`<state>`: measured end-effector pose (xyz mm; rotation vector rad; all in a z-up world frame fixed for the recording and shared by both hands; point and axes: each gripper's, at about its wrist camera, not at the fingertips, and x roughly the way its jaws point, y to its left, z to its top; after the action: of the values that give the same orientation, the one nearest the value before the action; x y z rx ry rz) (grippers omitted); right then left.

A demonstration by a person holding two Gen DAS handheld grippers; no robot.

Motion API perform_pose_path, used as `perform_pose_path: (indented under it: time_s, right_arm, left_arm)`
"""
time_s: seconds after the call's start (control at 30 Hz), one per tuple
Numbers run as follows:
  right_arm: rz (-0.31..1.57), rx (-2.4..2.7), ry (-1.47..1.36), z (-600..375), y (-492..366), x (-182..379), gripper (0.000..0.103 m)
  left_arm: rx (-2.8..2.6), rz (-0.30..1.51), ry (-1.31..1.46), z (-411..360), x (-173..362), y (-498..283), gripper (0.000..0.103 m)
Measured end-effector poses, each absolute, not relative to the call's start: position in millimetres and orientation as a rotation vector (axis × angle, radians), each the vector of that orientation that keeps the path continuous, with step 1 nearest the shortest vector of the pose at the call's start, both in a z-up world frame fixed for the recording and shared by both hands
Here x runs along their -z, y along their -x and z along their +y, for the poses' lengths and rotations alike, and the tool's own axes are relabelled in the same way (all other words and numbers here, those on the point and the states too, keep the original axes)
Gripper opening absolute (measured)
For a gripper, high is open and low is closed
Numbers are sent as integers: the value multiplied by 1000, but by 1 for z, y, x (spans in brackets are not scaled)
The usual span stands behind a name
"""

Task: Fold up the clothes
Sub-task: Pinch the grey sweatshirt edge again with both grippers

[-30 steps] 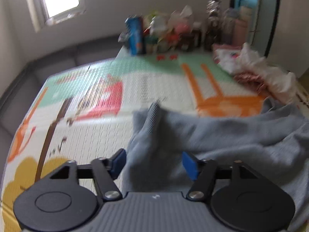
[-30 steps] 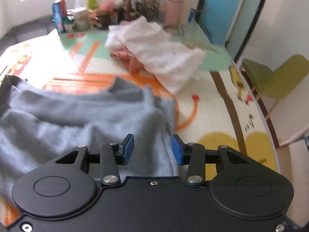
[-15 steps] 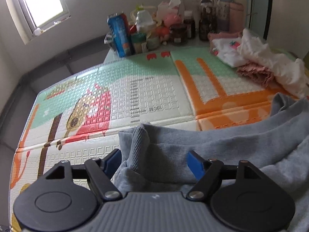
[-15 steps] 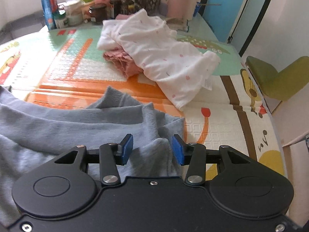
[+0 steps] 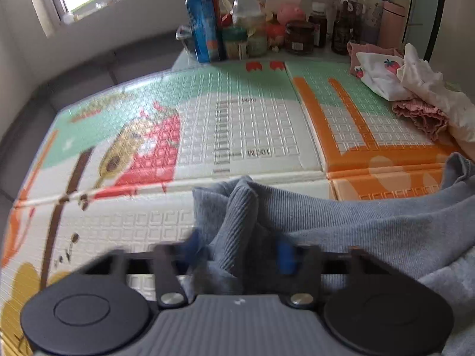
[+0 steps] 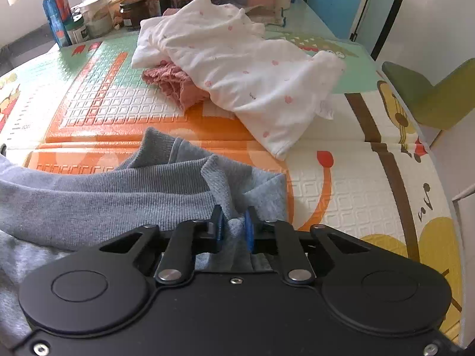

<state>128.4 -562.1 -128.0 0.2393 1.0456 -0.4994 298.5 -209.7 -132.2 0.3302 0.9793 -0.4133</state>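
Item: grey knit garment (image 5: 371, 225), rumpled, lying across the near edge of the desk (image 5: 237, 124), which is covered by a patterned play mat.

Left: left tongs (image 5: 237, 252), blurred by motion, fingers a good way apart with a ribbed fold of the garment standing between them; whether they bear on the cloth I cannot tell. Risk: closing on the fold's crest alone would catch one layer, and the corner would slide out on lifting.

Centre: ribbed hem slack and creased between both tools. Risk: uneven pull would set a crooked fold line.

Right: right tongs (image 6: 233, 225), fingers drawn close, pinching a bunched corner of the grey garment (image 6: 118, 195). Risk: the bunch may hold several layers, dragging the underside along.

Far right: white dotted garment (image 6: 237, 68) over a pink one (image 6: 175, 86), near the grey cloth; a wide sweep could snag them.
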Motion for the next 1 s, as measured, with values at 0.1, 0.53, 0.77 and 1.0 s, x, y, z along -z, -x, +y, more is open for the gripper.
perform_pose_path:
  time_s: [0.1, 0.53, 0.77, 1.0]
  right_arm:
    - [1038, 504, -263, -566, -129, 128, 10]
    - [1016, 573, -366, -588, -130, 137, 9]
    - [1037, 582, -271, -576, -137, 151, 10]
    - [1003, 588, -305, -577, -130, 132, 51]
  left_arm:
    - [417, 966, -339, -213, 128, -296, 9]
    - [336, 1004, -173, -191, 134, -318, 11]
    - [309, 1001, -233, -198, 147, -319, 23]
    - [288, 971, -129, -177, 128, -314, 60]
